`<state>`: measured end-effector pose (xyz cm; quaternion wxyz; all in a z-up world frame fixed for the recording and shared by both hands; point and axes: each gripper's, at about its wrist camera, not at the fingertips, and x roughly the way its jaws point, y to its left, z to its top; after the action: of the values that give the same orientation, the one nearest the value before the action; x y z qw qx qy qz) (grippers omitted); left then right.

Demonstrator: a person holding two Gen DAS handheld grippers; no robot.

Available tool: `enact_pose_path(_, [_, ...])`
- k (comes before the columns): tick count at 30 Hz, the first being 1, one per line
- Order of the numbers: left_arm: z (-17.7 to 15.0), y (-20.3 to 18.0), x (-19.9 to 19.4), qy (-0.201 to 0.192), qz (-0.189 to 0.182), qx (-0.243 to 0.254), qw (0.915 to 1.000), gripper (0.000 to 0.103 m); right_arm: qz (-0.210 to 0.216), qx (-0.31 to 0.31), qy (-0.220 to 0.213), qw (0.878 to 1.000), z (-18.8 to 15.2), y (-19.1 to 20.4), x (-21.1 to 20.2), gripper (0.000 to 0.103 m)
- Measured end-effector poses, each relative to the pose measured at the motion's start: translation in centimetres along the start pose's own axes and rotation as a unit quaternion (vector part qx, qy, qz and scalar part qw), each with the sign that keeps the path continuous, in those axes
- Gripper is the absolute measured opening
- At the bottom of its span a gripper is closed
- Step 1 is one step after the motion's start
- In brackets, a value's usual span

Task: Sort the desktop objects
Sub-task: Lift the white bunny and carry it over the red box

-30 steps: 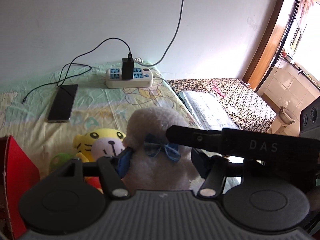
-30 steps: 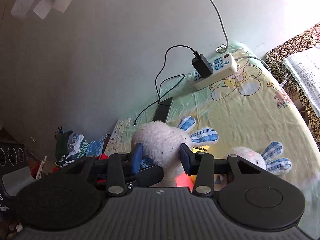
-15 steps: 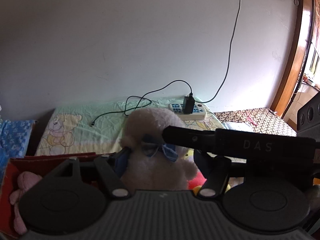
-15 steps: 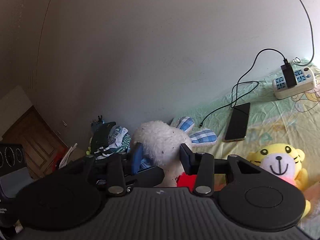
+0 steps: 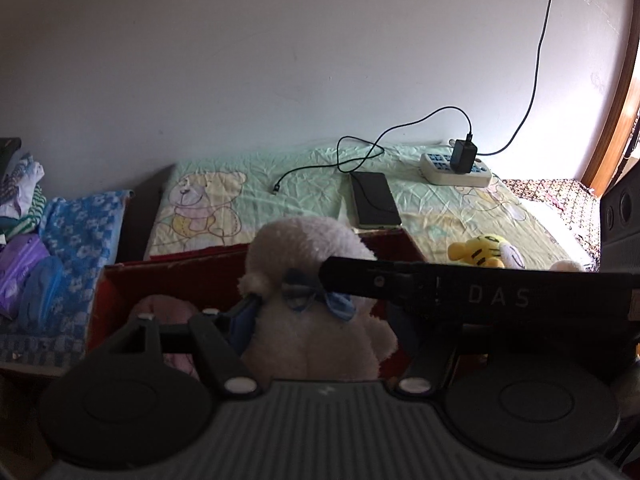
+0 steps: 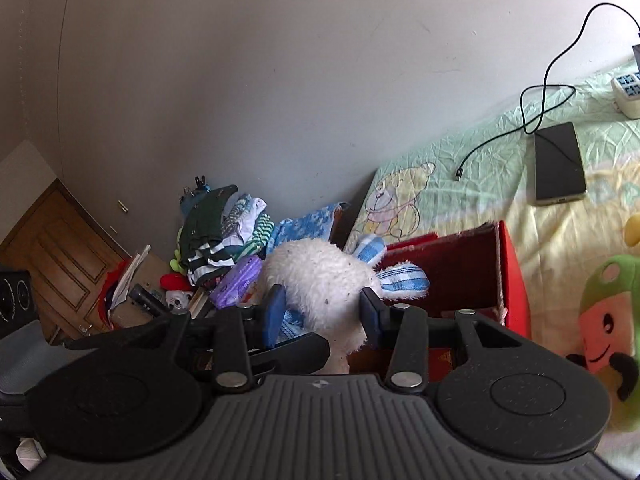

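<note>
Left jaws: the left gripper (image 5: pixel 320 316) pinches a bear (image 5: pixel 312 320) at the neck, beside its blue bow, over the red box (image 5: pixel 168 276).
Right jaws: the right gripper (image 6: pixel 322 312) squeezes a white rabbit (image 6: pixel 320 280) by the body, its checked ears (image 6: pixel 400 276) sticking out over the box (image 6: pixel 512 280).
Feel: both plush, light, soft; pile gives, so grip may creep.
Hold: best on the dense torso or neck, not ears or bow.
Box: a pink toy (image 5: pixel 164 312) lies inside.
Desk: a tiger (image 5: pixel 484 250) and a green toy (image 6: pixel 608 320) wait on the cloth; phone (image 5: pixel 374 200) and power strip (image 5: pixel 456 168) lie beyond.
</note>
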<state>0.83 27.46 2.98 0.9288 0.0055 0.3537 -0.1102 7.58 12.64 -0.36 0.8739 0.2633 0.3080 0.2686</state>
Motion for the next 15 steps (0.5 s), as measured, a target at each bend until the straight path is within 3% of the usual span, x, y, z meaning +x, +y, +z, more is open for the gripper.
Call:
enact_pose_path(7, [-1.7, 3.4, 2.4, 0.033, -0.005, -0.011, 0.9994, 0.070, -0.033, -0.005, 0.035, 0.999, -1.1, 1.0, 3.3, 0.045])
enact_pose_path(15, [-3.0, 4.7, 3.9, 0.067, -0.016, -0.017, 0.9975, 0.070, -0.062, -0.033, 0.079, 0.994, -1.9, 1.4, 5.7, 0.045])
